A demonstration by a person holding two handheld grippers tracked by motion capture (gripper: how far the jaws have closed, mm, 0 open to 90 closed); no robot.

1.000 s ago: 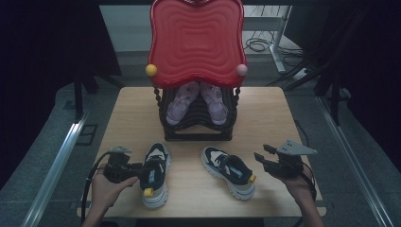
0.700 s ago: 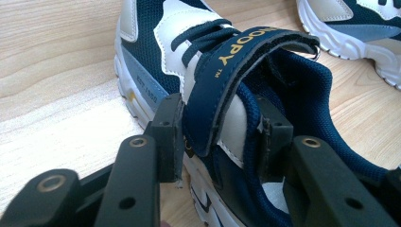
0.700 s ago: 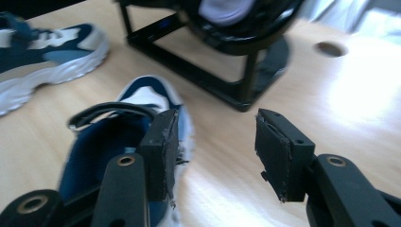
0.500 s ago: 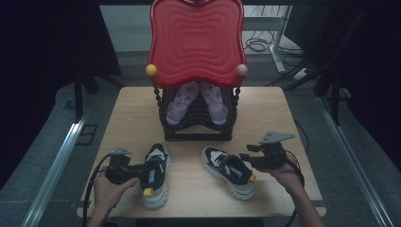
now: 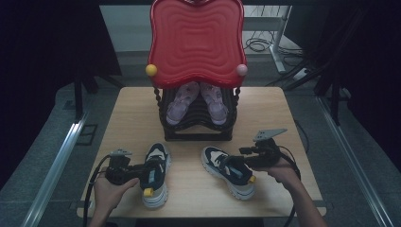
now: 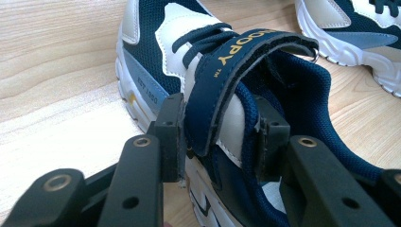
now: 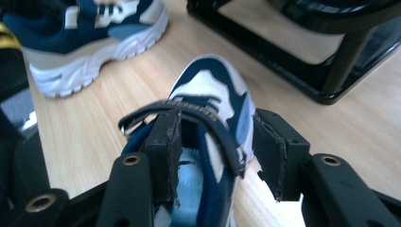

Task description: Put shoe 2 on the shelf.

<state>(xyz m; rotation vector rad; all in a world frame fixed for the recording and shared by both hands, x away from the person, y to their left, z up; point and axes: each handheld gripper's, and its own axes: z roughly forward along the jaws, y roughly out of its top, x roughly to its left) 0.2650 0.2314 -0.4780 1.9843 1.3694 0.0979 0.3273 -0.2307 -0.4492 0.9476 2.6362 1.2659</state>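
- Wooden worktop carrying a black stand under a red wavy panel; pair of pink children's shoes resting inside that stand.
- In front of the stand, two navy-and-white sneakers lying apart: left sneaker to its front left, right sneaker to its front right.
- Step in hand, by judgement: taking hold of both sneakers at the collar, probably for a lift toward the stand.
- Left tool closed on the left sneaker, pads clamping its side wall and strap.
- Right tool open, one pad inside the right sneaker's mouth, the other clear of its outer side; not yet gripping.
- Next move, likely: closing the right tool on the collar before any lift, keeping both shoes level.
- Writing: yellow letters "OOPY TM" on the left sneaker's strap; small side print too blurred for reading.
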